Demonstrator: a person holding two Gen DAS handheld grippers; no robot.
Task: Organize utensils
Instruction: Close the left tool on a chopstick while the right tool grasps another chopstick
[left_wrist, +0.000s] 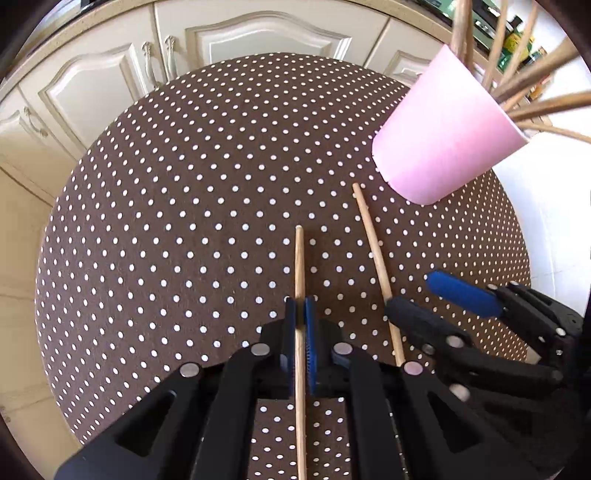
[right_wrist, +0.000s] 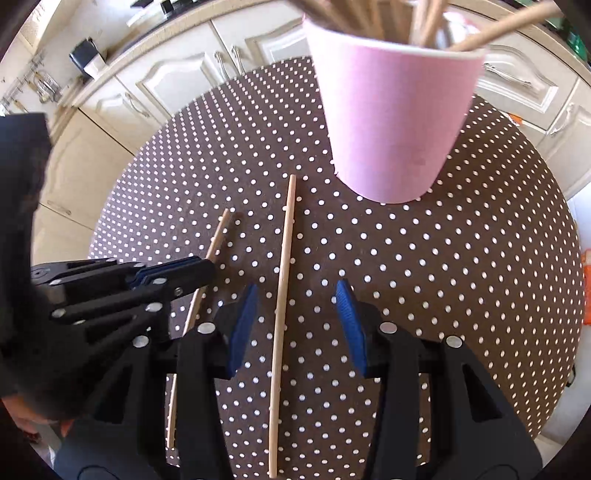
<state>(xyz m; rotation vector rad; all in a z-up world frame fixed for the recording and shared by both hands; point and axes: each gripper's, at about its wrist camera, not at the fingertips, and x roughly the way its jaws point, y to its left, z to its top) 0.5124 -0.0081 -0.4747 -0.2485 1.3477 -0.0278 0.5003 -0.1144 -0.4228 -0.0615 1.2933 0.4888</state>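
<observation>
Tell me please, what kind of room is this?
Most likely a home kitchen. Cream cabinet doors with ornate handles run under a countertop behind the round table with its dotted brown cloth, and a pink cup holds wooden sticks.

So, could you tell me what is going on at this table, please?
A person is tidying wooden sticks into the pink cup. The left tongs are shut on one stick. The right tongs are open around a second stick lying on the dotted tablecloth. More sticks already stand in the cup.
</observation>
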